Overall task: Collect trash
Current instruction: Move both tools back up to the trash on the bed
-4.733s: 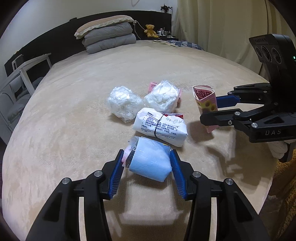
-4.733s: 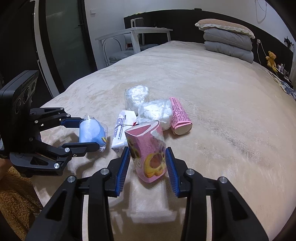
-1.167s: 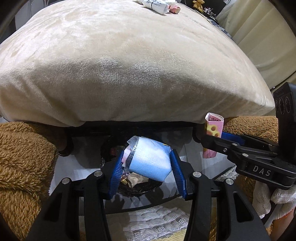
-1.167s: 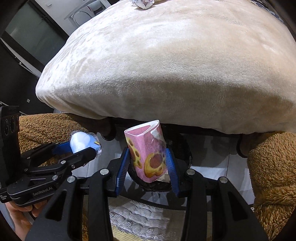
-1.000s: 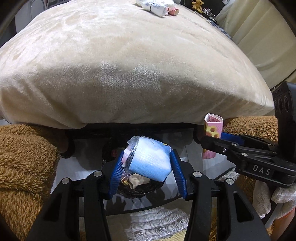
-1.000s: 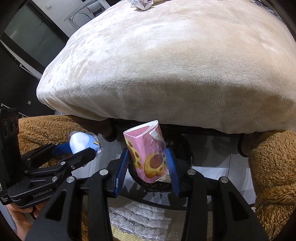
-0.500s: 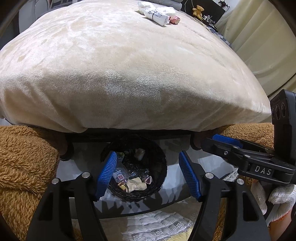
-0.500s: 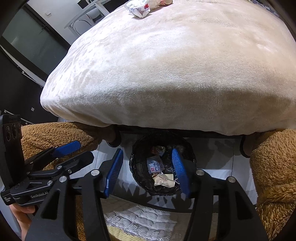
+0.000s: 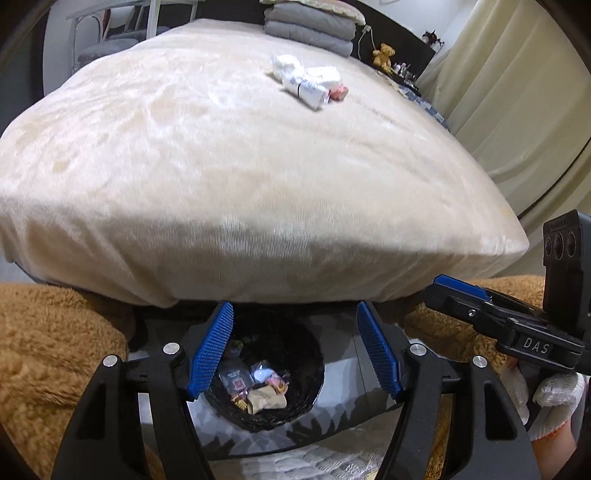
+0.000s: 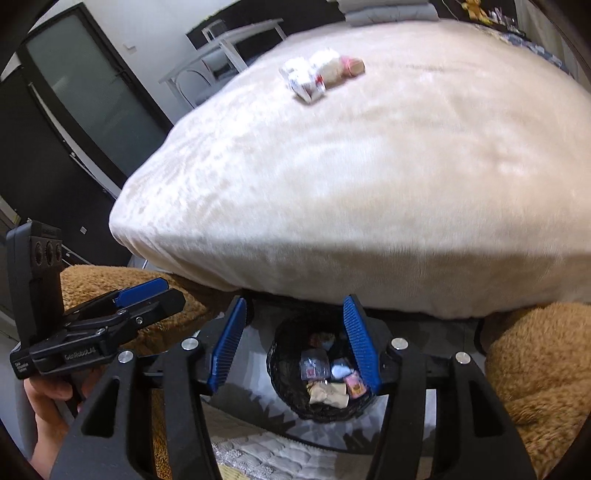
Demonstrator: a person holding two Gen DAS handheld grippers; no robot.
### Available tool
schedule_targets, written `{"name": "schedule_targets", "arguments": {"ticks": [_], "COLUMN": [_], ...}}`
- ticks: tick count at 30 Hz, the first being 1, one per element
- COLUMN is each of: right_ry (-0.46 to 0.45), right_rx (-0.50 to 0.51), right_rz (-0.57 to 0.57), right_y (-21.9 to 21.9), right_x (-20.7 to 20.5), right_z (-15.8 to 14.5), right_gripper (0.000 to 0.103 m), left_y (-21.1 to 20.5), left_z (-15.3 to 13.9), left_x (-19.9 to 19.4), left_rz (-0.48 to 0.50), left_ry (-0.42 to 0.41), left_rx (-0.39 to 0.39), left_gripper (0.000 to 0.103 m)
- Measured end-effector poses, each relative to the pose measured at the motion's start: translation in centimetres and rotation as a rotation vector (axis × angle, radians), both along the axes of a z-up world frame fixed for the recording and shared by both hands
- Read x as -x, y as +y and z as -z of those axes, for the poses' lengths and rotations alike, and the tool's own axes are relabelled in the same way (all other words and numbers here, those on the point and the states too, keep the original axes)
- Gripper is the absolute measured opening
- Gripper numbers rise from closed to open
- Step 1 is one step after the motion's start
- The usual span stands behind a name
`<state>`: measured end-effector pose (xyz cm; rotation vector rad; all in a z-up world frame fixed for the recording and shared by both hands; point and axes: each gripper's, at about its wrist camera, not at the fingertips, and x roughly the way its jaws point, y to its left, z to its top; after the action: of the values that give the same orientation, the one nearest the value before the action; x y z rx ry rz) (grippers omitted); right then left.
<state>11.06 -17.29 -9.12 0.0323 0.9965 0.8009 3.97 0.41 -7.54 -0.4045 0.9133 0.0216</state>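
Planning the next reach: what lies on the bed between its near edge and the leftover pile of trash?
Nothing: from the bed's near edge to the trash pile the blanket is bare. Both wrist views show it.

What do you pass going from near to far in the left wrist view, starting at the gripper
left gripper → bin → bed edge → trash pile → folded bedding
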Motion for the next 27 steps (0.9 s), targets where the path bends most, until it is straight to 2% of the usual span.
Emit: {"name": "schedule_targets", "arguments": {"ticks": [7, 17, 19, 22, 24, 25, 27], "right_ry": [-0.152, -0.237, -0.254, -0.273, -0.278, -0.282, -0.291], "right_rx": [-0.004, -0.014, -0.012, -0.012, -0.018, -0.019, -0.021], "right_rz": [0.004, -0.005, -0.006, -0.004, -0.005, -0.005, -0.002], "right_y": [0.2, 1.4, 1.5, 1.8, 1.9, 1.9, 2.0], "right_x": [-2.1, -7.4, -8.5, -10.2, -11.3, -11.8, -12.7], "right_z": [-3.3, -6.3, -6.7, -7.2, -7.6, -7.7, -8.0], "right_gripper": [0.056, 0.061, 0.061, 0.065, 0.073, 0.075, 0.079], "left_y": [0.2, 1.2, 1.5, 1.8, 2.1, 2.2, 2.3], "left_z": [-3.1, -5.9, -6.2, -6.7, -7.0, -7.1, -7.2], "left_x": [-1.8, -7.0, -8.2, -10.2, -11.8, -12.6, -14.2], "left_rz": [0.051, 0.140, 0.156, 0.178, 0.191, 0.200, 0.217], "left_ry": [-0.096, -0.151, -0.166, -0.179, -0.184, -0.187, -0.191], "left_rx": [-0.107, -0.189, -0.210, -0.215, -0.228, -0.235, -0.246], "left_gripper": [0.067, 0.069, 0.082, 0.085, 0.086, 0.092, 0.096]}}
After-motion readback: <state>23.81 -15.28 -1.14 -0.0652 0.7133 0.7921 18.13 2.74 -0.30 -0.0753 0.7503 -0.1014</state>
